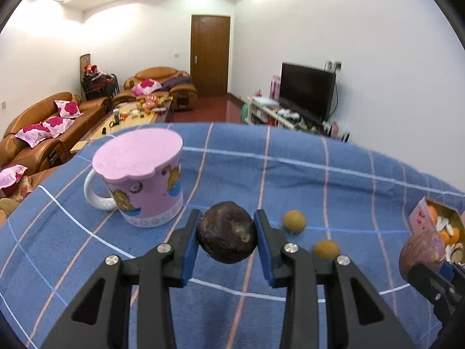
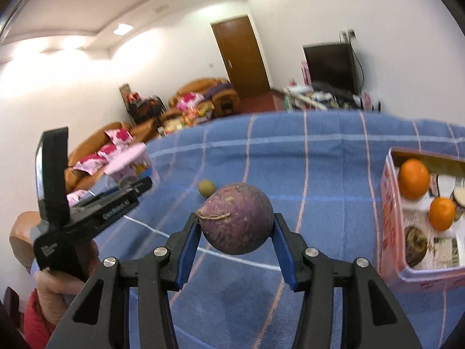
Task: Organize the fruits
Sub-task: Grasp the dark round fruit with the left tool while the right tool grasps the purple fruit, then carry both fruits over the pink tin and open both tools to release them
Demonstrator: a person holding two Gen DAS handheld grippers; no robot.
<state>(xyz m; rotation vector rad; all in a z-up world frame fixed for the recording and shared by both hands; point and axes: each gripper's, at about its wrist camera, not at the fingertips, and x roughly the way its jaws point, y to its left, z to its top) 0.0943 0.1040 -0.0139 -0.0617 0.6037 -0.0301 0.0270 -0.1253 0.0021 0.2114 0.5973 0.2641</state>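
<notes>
My left gripper (image 1: 227, 231) is shut on a dark brown wrinkled fruit (image 1: 227, 232), held above the blue checked cloth (image 1: 290, 180). My right gripper (image 2: 237, 224) is shut on a round purple fruit (image 2: 237, 222) with a stem, also held above the cloth; that fruit shows at the right edge of the left wrist view (image 1: 423, 250). Two small tan round fruits (image 1: 294, 221) (image 1: 326, 249) lie on the cloth just right of my left gripper. A pink box (image 2: 391, 212) at the right holds two oranges (image 2: 413, 178) (image 2: 441, 213) and a dark fruit (image 2: 416, 245).
A pink cartoon mug (image 1: 142, 180) with a lid stands on the cloth at the left. The left gripper's body and the hand holding it (image 2: 72, 212) fill the left of the right wrist view. Sofas, a coffee table, a TV and a door lie beyond the table.
</notes>
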